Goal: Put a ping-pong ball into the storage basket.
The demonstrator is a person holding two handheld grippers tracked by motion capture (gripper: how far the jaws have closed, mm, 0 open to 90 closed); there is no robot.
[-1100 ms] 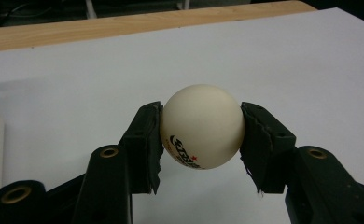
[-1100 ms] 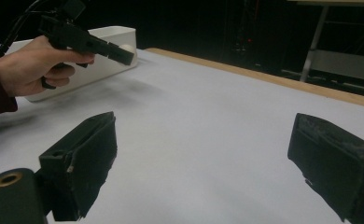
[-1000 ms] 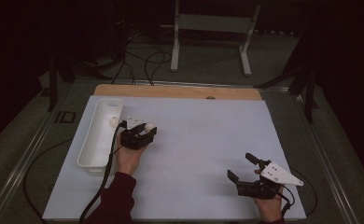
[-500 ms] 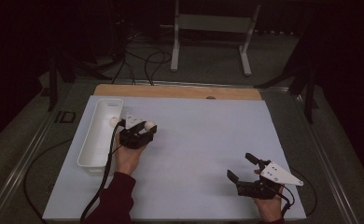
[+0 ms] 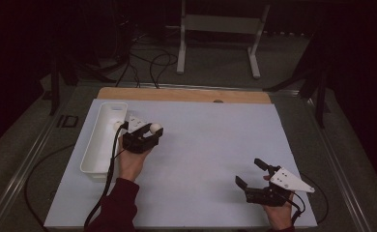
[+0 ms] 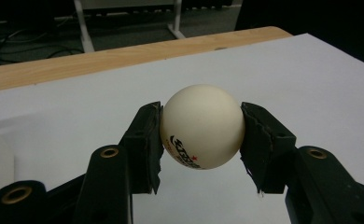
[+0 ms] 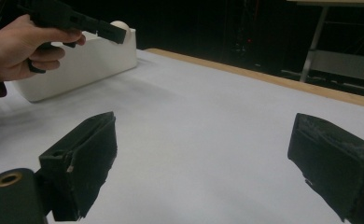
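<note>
One ball [image 6: 202, 126] clenched in left gripper [image 5: 148, 134], just beside tray [image 5: 97, 154] at nine o'clock. Carry over tray rim, lower, then release. Right gripper [image 5: 252, 174] released, idle on worktop [image 5: 210, 145].

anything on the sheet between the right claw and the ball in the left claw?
Nothing: bare white sheet between the open right claw and the ball clamped in the left claw, per the high view.
</note>
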